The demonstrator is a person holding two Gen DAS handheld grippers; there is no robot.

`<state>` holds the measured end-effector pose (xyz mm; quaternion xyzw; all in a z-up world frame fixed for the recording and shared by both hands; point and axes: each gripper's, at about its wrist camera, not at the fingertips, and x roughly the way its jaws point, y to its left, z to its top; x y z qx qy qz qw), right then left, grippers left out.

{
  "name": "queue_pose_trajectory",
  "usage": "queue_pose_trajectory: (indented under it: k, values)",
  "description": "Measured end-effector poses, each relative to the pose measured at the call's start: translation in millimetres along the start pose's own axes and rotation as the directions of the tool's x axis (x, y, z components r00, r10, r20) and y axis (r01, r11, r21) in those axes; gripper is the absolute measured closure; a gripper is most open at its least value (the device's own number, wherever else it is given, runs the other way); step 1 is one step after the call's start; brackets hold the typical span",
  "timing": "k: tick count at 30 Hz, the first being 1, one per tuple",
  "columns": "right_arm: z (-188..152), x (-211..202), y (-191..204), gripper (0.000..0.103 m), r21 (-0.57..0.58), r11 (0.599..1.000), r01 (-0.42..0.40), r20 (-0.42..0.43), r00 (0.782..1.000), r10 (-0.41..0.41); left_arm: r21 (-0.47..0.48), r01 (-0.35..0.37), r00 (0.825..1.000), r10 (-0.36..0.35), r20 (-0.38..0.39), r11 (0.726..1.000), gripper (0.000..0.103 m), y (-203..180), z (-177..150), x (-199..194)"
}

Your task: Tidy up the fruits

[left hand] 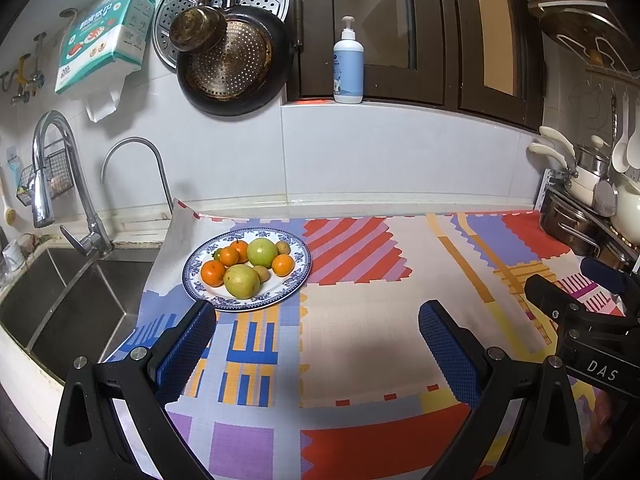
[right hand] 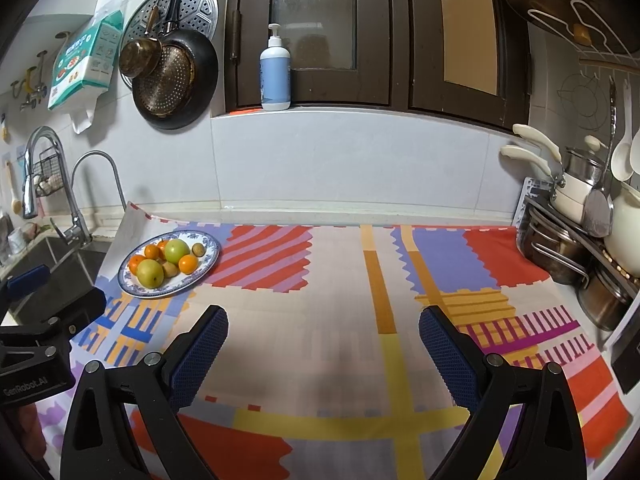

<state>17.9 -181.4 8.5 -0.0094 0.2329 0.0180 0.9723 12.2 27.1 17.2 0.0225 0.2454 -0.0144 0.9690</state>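
Note:
A blue-patterned white plate (left hand: 298, 276) (right hand: 208, 264) sits at the back left of a colourful cloth, near the sink. It holds two green apples (left hand: 241, 281) (right hand: 177, 251), several oranges (left hand: 213, 273) (right hand: 188, 264) and small brownish kiwis (left hand: 262, 273) (right hand: 197, 249). My left gripper (left hand: 318, 314) hovers open just in front of the plate, its left finger close to the rim. My right gripper (right hand: 323, 320) is open over the middle of the cloth, right of the plate. Nothing is between either pair of fingers.
A steel sink (left hand: 60, 300) with two taps (left hand: 52, 184) lies left of the plate. Pans (left hand: 236, 60) hang on the tiled wall and a pump bottle (left hand: 348, 66) stands on the window sill. Stacked pots and utensils (right hand: 576, 216) crowd the right end of the counter.

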Motion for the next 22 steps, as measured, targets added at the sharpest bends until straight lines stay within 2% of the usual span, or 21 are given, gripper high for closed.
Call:
queue_pose_trajectory:
  k: [22]
  values:
    - [5, 11, -6, 0.006, 0.002, 1.0, 0.003, -0.013, 1.0, -0.003, 0.002, 0.016, 1.0, -0.016, -0.018, 1.0, 0.0, -6, 4, 12]
